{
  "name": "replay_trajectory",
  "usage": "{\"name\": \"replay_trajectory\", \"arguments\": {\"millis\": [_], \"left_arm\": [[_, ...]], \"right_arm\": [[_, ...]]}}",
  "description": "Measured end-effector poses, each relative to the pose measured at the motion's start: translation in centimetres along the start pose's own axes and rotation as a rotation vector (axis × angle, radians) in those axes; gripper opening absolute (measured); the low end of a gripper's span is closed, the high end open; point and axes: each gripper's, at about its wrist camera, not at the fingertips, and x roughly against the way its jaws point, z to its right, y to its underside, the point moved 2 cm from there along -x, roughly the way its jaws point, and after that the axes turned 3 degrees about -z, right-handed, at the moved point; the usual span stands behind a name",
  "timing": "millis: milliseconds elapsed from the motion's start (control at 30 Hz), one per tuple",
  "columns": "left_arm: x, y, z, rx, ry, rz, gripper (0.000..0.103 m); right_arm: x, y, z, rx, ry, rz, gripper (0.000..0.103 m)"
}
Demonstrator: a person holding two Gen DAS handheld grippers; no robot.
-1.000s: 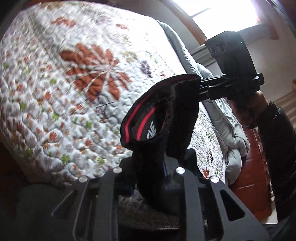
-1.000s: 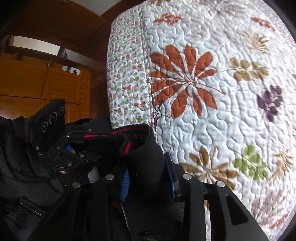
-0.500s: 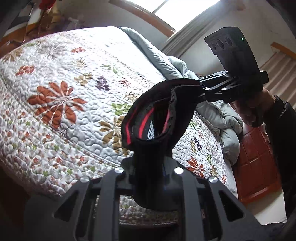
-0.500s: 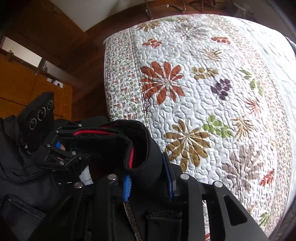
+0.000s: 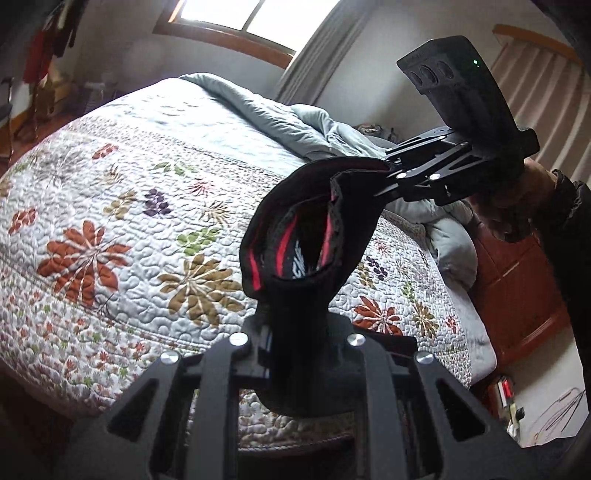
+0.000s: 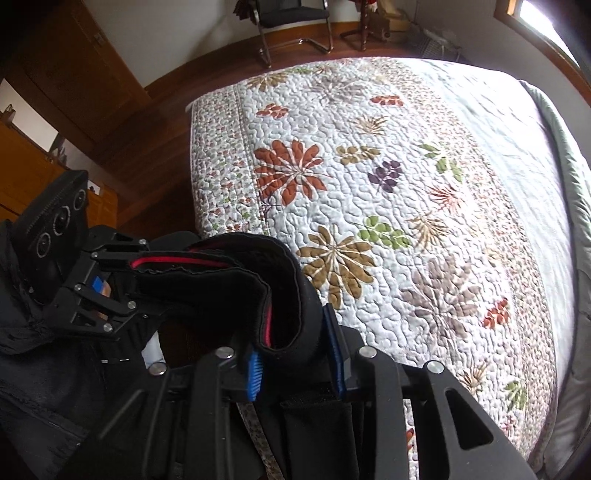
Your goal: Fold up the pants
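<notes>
Black pants (image 5: pixel 354 236) with a red-striped waistband hang in the air over the near edge of the bed, stretched between both grippers. My left gripper (image 5: pixel 301 332) is shut on one end of the waistband, which opens like a loop above it. At the upper right of the left wrist view, the right gripper (image 5: pixel 384 181) pinches the other end. In the right wrist view, my right gripper (image 6: pixel 295 358) clamps the black cloth (image 6: pixel 236 280) between blue pads. The left gripper (image 6: pixel 136 280) holds the far end at the left. The pant legs are hidden below.
A quilted bedspread (image 6: pixel 406 192) with leaf and flower prints covers the bed below. A grey duvet (image 5: pixel 332 129) is bunched at its far side. Beyond the bed are a wooden wardrobe (image 6: pixel 55 92), a chair (image 6: pixel 291 22), a window (image 5: pixel 236 18) and curtains (image 5: pixel 546 85).
Both grippers have risen with the pants still held between them. The bed now lies lower and farther off, so more of the room shows. The left view has rolled.
</notes>
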Motion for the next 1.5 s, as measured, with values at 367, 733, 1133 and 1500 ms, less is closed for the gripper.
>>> {"name": "replay_trajectory", "arguments": {"millis": [367,733,1133,1500], "left_arm": [[-1.1,-0.2,6.2,-0.149,0.007,-0.020,0.017],[-3.0,0.9,11.2,-0.245,0.020,-0.041,0.017],[-5.9,2.3,13.7,-0.300,0.033,-0.080,0.017],[-8.8,3.2,16.1,-0.344,0.050,-0.107,0.017]], "right_arm": [[3.1,6.1,0.7,-0.066,0.094,0.063,0.029],[4.2,11.3,1.2,-0.110,0.173,0.088,0.028],[3.1,15.7,2.8,-0.141,0.188,0.108,0.028],[2.1,19.5,4.7,-0.146,0.207,0.133,0.026]]}}
